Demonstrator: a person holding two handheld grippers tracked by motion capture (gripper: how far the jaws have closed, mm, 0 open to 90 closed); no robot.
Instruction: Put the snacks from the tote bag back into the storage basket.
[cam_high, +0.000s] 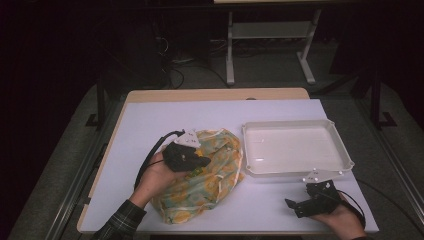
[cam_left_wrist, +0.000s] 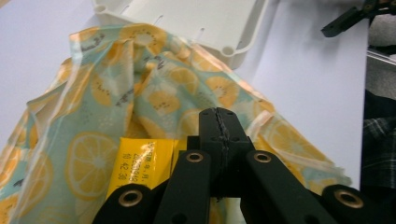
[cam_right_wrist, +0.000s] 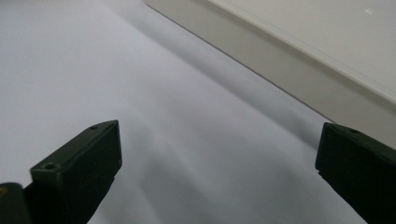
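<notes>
I have my left gripper (cam_left_wrist: 219, 135) closed empty over the bag (cam_high: 210, 175), the right gripper (cam_high: 302, 205) wide open; next I'd pinch the yellow packet (cam_left_wrist: 140, 163) for the tray (cam_high: 295, 167).

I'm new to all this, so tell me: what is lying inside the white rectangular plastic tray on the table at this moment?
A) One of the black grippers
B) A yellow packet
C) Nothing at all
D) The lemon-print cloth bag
C: in the high view the white rectangular plastic tray shows a bare floor, the lemon-print cloth bag lies on the table beside it, and the right gripper hovers in front of it.
</notes>
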